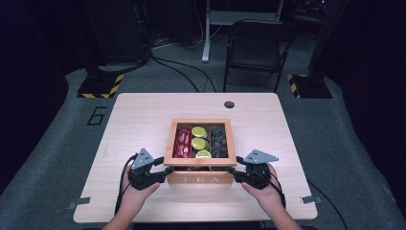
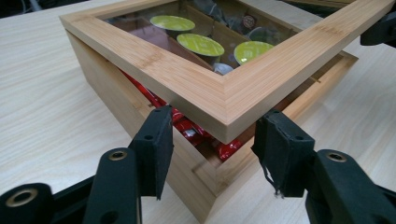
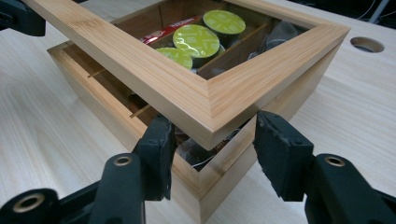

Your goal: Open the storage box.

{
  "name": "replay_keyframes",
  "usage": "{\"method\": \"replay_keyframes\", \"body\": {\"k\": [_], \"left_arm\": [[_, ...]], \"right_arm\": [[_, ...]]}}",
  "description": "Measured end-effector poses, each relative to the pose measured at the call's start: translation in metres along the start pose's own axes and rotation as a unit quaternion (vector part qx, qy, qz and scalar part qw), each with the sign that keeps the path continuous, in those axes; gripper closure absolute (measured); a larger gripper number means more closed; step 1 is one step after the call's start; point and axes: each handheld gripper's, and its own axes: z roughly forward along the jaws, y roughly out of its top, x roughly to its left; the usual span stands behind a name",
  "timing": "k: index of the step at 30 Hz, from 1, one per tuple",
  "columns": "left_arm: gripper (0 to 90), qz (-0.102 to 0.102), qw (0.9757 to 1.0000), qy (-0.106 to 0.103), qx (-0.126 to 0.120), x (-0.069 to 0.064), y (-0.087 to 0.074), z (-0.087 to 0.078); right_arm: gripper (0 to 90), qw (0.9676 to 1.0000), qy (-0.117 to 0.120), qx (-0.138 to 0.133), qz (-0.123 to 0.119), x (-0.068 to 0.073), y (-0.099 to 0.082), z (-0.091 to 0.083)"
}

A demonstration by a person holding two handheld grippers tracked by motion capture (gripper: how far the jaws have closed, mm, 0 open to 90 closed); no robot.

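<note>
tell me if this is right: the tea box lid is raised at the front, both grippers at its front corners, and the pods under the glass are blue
Not quite. The pods are lime green, as the left gripper view shows. The rest holds: the lid is raised at the front, with the left gripper and right gripper at its corners.

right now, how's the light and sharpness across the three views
High view: table lit, surroundings dark, picture soft. Left gripper view: lid sharp, its pane reflecting faintly over the green capsules. Right gripper view: lid corner crisp and evenly lit.
</note>
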Motion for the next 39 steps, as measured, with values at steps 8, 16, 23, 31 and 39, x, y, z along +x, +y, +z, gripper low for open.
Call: {"method": "replay_keyframes", "body": {"k": [8,16,23,31,39], "left_arm": [[46.5,0.02,0.9997,0.015,-0.004,-0.003,0.007,-0.004],[46.6,0.019,0.9996,0.016,-0.014,0.0,0.017,-0.007],[46.8,0.009,0.9996,0.006,-0.025,0.005,0.03,-0.011],[48.6,0.019,0.9989,0.018,-0.038,0.009,0.048,-0.014],[49.8,0.018,0.9984,0.023,-0.049,0.015,0.066,-0.017]], "right_arm": [[47.2,0.9998,-0.012,-0.001,-0.016,0.001,0.008,-0.003],[45.6,0.9999,-0.009,-0.007,0.002,-0.001,0.018,-0.005],[45.6,0.9998,-0.007,-0.015,0.005,-0.007,0.033,-0.009],[46.0,0.9997,-0.009,-0.023,0.001,-0.012,0.049,-0.012],[47.5,0.9993,-0.017,-0.034,-0.004,-0.019,0.069,-0.013]]}}
